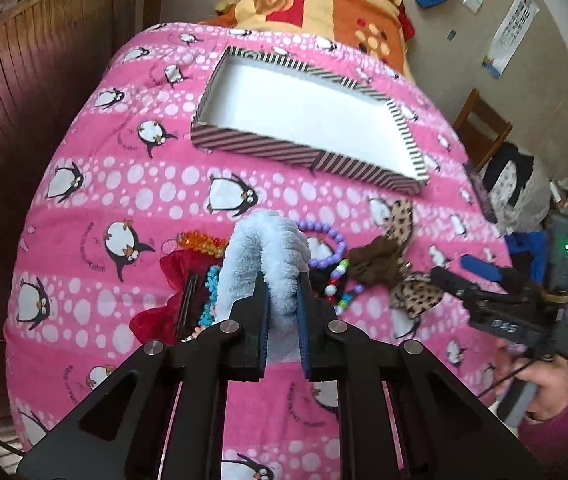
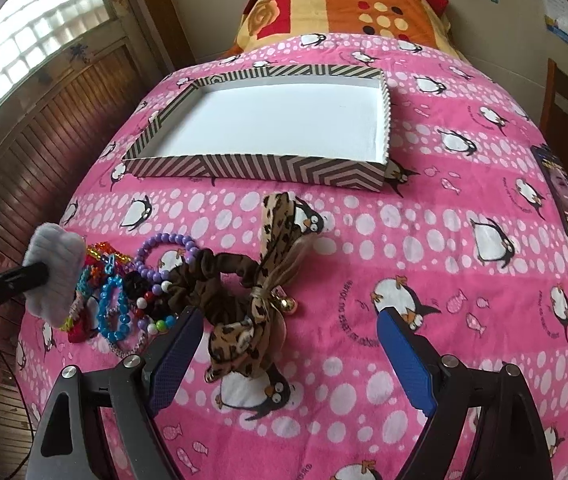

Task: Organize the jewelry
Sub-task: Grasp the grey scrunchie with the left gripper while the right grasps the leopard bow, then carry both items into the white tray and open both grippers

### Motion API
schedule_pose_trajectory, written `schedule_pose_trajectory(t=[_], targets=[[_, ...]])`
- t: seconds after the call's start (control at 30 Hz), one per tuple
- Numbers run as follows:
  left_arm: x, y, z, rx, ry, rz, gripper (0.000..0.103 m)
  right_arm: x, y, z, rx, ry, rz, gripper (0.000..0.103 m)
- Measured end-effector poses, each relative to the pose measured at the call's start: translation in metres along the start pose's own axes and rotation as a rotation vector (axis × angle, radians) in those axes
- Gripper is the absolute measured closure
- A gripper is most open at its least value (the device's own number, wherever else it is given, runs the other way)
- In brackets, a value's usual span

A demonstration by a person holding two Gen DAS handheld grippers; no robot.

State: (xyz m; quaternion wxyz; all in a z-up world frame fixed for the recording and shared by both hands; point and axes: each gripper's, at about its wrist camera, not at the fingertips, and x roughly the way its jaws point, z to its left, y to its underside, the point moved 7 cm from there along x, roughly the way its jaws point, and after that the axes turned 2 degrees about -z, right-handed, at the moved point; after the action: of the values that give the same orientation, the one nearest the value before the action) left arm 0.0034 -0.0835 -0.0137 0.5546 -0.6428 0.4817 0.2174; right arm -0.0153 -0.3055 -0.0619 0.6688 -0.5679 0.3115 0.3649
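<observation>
The left gripper [image 1: 281, 284] is clenched on a fluffy pale-blue scrunchie [image 1: 261, 256], which stands looped above the pile at the near left of the pink penguin blanket [image 1: 123, 184]; the step in hand looks like carrying it to the striped box [image 1: 251, 146] at the far side, and doing that well probably means holding the pinch firm, lifting clear of the heap so no bead strand snags in the fluff, and letting go only once it is well inside the rim; just right of the scrunchie lie a red fabric piece [image 1: 155, 312], orange beads [image 1: 199, 240], a blue bead bracelet [image 2: 111, 312], a purple bead bracelet [image 2: 163, 244] and a multicoloured bead strand [image 2: 151, 312], touching and partly overlapping; further right sits a brown scrunchie [image 2: 203, 276] tied to a leopard-print bow [image 2: 259, 312] with a small bell, which lies between the fingers of the right gripper [image 2: 288, 344]; those jaws stand released and wide, touching nothing, well placed for a next pick once the left hand is clear; the box shows a bare white floor with nothing in it; a dark phone [image 2: 564, 196] rests at the far right edge of the blanket.
</observation>
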Motion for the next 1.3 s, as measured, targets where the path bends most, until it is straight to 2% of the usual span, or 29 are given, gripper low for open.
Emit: schedule_pose_trajectory(t=[0.07,0.2,0.33,0.47,0.53,0.63,0.87,1.13,1.3], targets=[[-0.001,-0.002,0.001,-0.008,-0.001,-0.006,0.092,0.003,-0.004,0.001,-0.001,-0.005,-0.003,0.016],[0.000,-0.003,0.004,-0.025,-0.010,-0.006,0.092,0.019,-0.010,0.001,0.001,-0.015,0.024,0.034],[0.003,-0.002,0.004,-0.018,-0.030,-0.007,0.092,0.042,-0.011,0.001,0.000,-0.029,0.075,0.042],[0.007,0.001,0.004,-0.018,-0.045,0.002,0.092,0.062,-0.006,0.003,0.009,-0.084,0.132,0.066],[0.008,0.001,0.005,-0.020,-0.051,0.006,0.092,0.063,-0.006,0.005,-0.006,-0.095,0.122,0.077],[0.006,-0.003,0.007,-0.018,-0.058,0.000,0.092,0.052,-0.009,0.011,-0.036,-0.104,0.105,0.079],[-0.002,-0.030,-0.001,0.031,-0.063,-0.045,0.092,0.006,-0.044,0.009,-0.039,-0.107,-0.013,0.079],[0.014,-0.089,-0.011,0.092,-0.099,-0.088,0.092,-0.011,-0.098,-0.007,0.012,-0.079,-0.108,0.079],[0.047,-0.134,-0.015,0.107,-0.115,-0.099,0.092,0.002,-0.132,-0.017,0.049,-0.072,-0.135,0.079]])
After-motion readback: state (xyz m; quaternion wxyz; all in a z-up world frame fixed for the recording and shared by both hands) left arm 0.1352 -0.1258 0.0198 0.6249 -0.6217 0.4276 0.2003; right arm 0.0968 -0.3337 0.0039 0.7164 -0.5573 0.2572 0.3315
